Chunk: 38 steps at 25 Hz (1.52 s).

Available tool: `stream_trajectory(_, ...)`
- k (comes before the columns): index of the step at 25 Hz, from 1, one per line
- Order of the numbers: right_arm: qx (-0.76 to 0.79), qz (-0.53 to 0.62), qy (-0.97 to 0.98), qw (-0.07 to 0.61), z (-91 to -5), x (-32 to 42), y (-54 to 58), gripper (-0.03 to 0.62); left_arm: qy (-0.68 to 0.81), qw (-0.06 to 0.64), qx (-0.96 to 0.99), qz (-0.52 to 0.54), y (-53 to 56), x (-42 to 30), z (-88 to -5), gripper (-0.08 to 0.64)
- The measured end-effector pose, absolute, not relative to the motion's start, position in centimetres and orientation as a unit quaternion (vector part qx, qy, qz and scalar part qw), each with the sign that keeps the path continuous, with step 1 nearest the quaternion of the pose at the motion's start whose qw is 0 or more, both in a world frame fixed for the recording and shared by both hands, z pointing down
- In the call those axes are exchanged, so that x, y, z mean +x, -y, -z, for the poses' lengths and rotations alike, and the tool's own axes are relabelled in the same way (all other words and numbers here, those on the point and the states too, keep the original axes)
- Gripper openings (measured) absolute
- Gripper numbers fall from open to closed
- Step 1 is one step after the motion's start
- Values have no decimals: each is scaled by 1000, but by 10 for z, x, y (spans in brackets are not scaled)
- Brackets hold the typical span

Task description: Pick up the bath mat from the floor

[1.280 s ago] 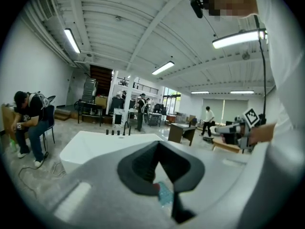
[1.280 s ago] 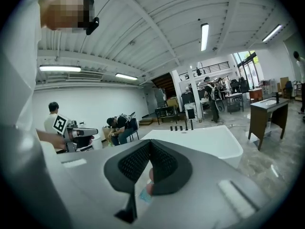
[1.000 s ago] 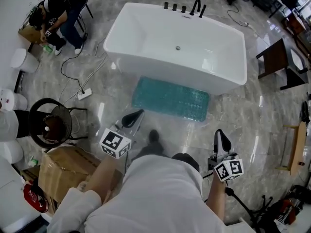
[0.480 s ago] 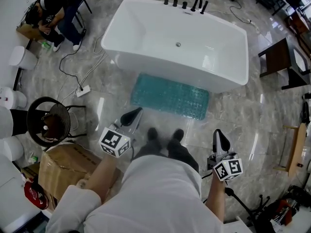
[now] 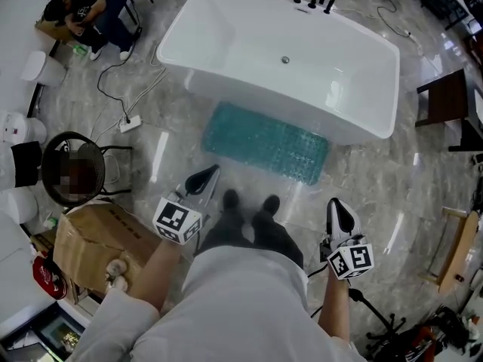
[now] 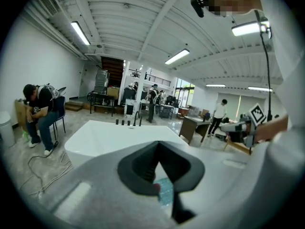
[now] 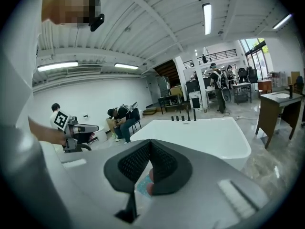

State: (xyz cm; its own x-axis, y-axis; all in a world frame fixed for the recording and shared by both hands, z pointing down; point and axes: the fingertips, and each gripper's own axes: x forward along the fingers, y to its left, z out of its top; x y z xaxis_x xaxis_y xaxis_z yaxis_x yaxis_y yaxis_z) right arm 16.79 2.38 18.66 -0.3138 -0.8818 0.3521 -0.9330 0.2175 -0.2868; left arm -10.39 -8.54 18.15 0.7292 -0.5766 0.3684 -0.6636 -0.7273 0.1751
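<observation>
From above, our bath mat [image 5: 266, 142] lies flat on the shiny stone floor [image 5: 377, 179], just beside the white tub [image 5: 226, 44]. We have not lifted it yet. Left gripper view: our left tongs [image 6: 158, 146] are closed on nothing. Right gripper view: our right tongs [image 7: 150, 144] are closed and empty too. The room is big.

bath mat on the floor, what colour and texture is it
The bath mat is teal with a bumpy, bubbled surface; clearest in the head view.

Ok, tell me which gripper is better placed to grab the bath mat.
Left, probably: the left gripper sits nearer a corner of the bath mat; the right gripper hangs further back. Both are shut and must open first.
</observation>
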Motion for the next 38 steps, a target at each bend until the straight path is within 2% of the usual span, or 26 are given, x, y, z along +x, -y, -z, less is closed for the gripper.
stream_trajectory(14,558,-285,774,92,-306,232,27,5,380,164,890,-189,125,-58,-284,2)
stream_trajectory(26,601,-335,720,86,-431,233,66,6,422,198,859,-214,172,-80,-401,3)
stream_trajectory(38,603,-354,706,113,-574,229,97,6,424,210,850,-230,213,-97,-553,3)
